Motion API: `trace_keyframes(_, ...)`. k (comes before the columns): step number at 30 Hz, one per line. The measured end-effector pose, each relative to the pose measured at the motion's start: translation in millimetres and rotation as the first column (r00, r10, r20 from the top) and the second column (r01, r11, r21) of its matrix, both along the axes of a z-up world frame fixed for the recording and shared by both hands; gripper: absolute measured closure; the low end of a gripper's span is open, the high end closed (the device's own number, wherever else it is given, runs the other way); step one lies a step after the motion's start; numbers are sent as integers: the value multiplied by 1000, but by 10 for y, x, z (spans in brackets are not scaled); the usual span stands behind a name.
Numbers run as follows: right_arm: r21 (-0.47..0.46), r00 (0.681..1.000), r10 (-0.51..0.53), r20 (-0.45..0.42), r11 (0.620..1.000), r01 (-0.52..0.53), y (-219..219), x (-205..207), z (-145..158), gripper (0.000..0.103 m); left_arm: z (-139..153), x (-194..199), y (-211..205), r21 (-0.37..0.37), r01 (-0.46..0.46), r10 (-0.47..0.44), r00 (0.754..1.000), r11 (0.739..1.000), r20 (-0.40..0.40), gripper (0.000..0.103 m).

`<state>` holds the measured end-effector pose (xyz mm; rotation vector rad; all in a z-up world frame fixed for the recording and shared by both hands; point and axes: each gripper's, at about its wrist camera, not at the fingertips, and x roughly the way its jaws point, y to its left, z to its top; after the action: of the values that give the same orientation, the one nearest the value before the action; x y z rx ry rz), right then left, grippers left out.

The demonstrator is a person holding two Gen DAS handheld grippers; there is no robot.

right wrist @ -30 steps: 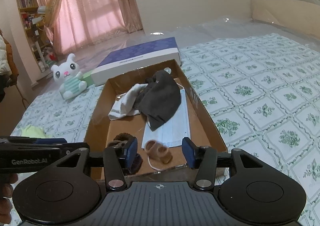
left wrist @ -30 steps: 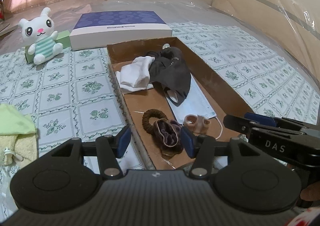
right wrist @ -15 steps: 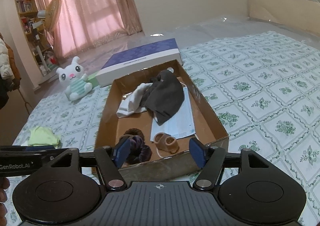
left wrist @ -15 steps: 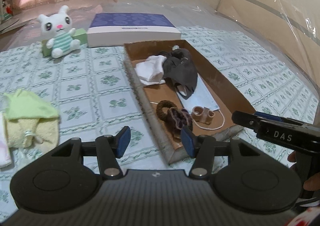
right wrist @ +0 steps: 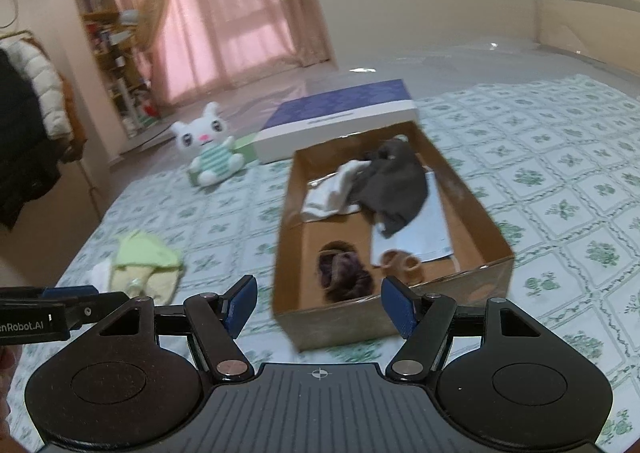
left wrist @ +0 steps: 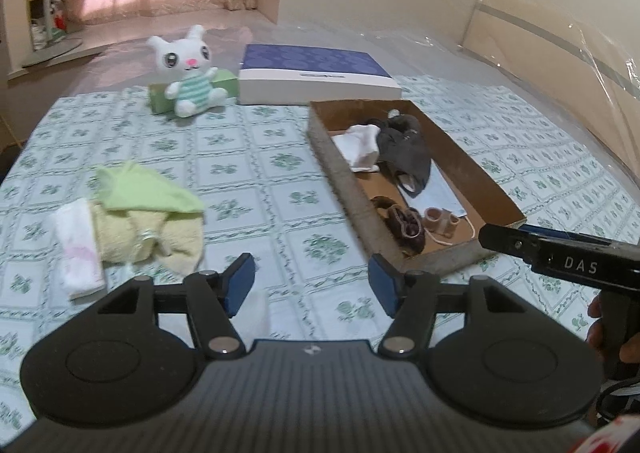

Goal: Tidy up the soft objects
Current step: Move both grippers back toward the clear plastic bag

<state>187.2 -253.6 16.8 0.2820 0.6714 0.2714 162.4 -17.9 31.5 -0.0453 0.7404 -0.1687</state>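
A green-flowered cloth (left wrist: 256,157) covers the whole surface, with clear plastic sheeting beyond it. On it, right of centre, sits an open cardboard box (left wrist: 344,189). Behind the box lies a flat white carton with a purple lid (left wrist: 316,73), and left of that a white plush rabbit (left wrist: 188,73) leans on a green block (left wrist: 160,99).

Inside the box, at the far end, a dark grey garment (right wrist: 394,183) overlaps a white cloth (right wrist: 334,193) and a pale sheet (right wrist: 428,229). At the near end are 2 dark scrunchies (right wrist: 344,271) and, beside them, a small tan scrunchie (right wrist: 402,263).

Outside the box, well to its left, a loose pile waits: a lime cloth (left wrist: 140,189) on top of a pale yellow towel (left wrist: 136,237), with a white folded cloth (left wrist: 78,249) touching its left edge.

The left gripper (left wrist: 312,285) hangs over bare cloth between pile and box; its jaws have just been opening and stand wide with nothing between them. The right gripper (right wrist: 320,307) hovers by the box's near wall, jaws also just opened wide, gripping nothing.
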Motion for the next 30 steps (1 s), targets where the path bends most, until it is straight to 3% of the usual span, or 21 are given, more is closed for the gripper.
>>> trace_keyframes(15, 20, 982, 188, -35, 982, -187, 596, -251, -56, 34, -101, -546, 511, 21, -115, 116, 993, 993, -38, 42)
trace_keyframes(25, 9, 950, 307, -51, 952, -307, 982, -310, -141, 34, -182, -672, 732, 26, -176, 177, 982, 984, -61, 42)
trace_keyframes(30, -39, 931, 366, -16, 930, -366, 1196, -306, -167, 34, -232, -676, 825, 27, -199, 201, 977, 980, -70, 42)
